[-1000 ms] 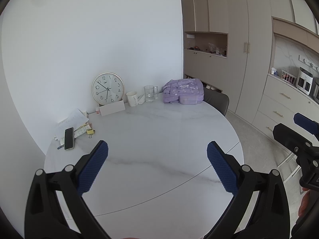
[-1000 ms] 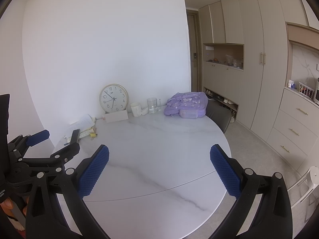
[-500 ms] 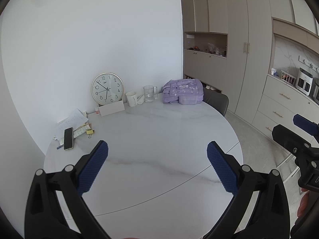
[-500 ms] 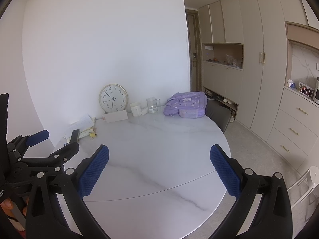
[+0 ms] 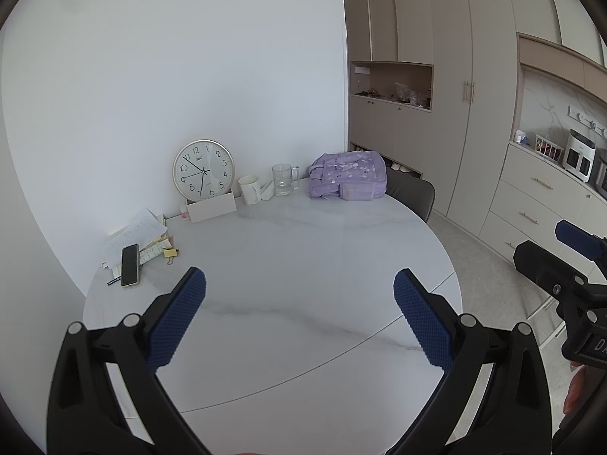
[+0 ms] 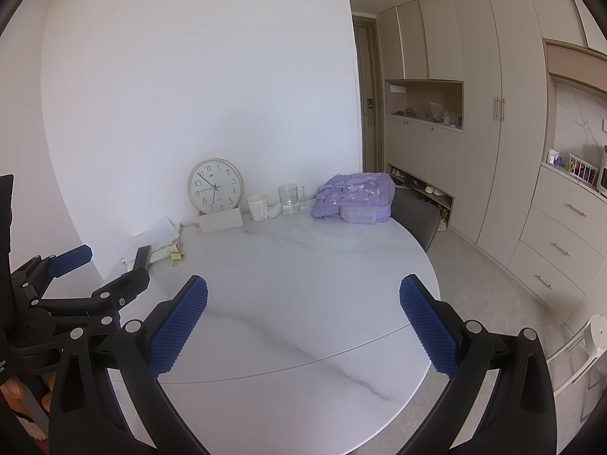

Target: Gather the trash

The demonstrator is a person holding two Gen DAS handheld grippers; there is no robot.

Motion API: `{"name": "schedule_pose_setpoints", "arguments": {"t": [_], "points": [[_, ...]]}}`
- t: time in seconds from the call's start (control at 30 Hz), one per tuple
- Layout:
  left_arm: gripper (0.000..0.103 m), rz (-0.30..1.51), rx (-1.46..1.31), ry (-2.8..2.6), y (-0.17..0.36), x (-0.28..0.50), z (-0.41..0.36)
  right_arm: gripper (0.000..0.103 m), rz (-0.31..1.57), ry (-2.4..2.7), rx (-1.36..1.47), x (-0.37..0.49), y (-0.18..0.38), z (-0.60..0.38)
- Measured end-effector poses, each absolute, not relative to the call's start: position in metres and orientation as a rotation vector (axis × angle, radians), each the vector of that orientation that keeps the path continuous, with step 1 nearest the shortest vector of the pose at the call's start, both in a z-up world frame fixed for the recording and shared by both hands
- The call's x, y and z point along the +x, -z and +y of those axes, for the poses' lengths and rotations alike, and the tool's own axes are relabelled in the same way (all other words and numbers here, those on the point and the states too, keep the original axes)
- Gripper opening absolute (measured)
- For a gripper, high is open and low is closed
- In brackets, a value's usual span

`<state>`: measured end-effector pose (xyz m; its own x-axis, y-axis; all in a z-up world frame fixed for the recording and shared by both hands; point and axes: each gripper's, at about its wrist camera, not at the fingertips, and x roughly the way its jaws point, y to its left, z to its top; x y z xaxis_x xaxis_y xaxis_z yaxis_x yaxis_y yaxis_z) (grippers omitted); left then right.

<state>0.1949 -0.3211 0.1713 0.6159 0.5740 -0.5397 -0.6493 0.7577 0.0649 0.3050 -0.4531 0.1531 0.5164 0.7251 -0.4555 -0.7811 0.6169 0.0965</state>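
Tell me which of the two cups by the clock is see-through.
The glass mug with the handle, nearer the purple backpack; the white cup beside it is opaque.

Wall clock (image 5: 203, 171) leaning against the wall at the back of the table (image 5: 303, 265): black numerals 1 through 12 around a white dial; small mark under the 12, too small to read.

Right hand-held gripper (image 5: 569, 250), body at the frame's right edge: white letters "DA", rest cut off.

Papers (image 5: 136, 233): print illegible.
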Motion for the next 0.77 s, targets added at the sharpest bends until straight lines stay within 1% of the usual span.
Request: {"name": "schedule_pose_setpoints", "arguments": {"t": [0.77], "points": [[0.095,0.569,-0.165,-0.692,-0.1671,0.1963,-0.3145,0.101,0.505,-0.897,-0.13,0.3009,-0.1473,-0.444]]}}
